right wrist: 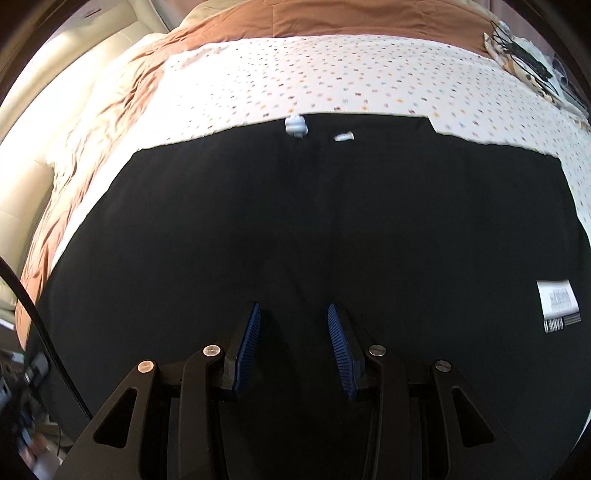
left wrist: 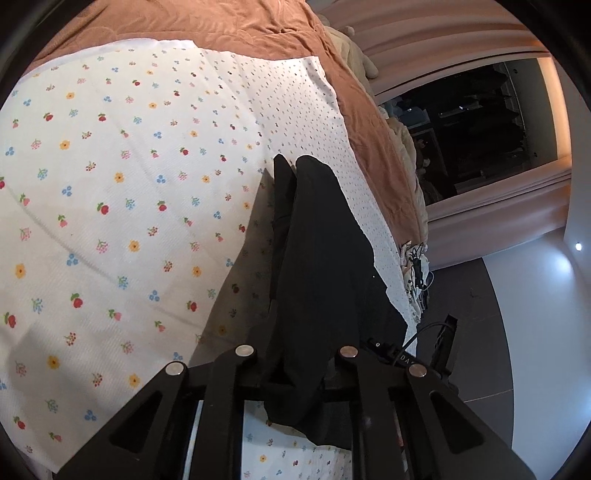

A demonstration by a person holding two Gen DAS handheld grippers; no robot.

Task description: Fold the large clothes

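Note:
A large black garment (right wrist: pixel 295 229) lies spread flat on a white floral sheet (right wrist: pixel 332 81) on the bed. In the right wrist view it fills most of the frame, with a white care label (right wrist: pixel 557 299) at its right side and small pale drawstring ends (right wrist: pixel 295 126) near its far edge. My right gripper (right wrist: pixel 294 314) is open just above the black cloth, blue pads (right wrist: pixel 251 343) apart and empty. My left gripper (left wrist: pixel 291 166) is shut on a fold of the black garment (left wrist: pixel 321 280), lifted above the floral sheet (left wrist: pixel 110 206); the cloth drapes over the fingers and hides them.
A brown quilt (left wrist: pixel 229 26) lies under the sheet at the far side. Beyond the bed edge are a dark window (left wrist: pixel 472 129), pink curtains and grey floor (left wrist: pixel 517 332). Cables and clutter (right wrist: pixel 528 55) sit at the far right corner of the bed.

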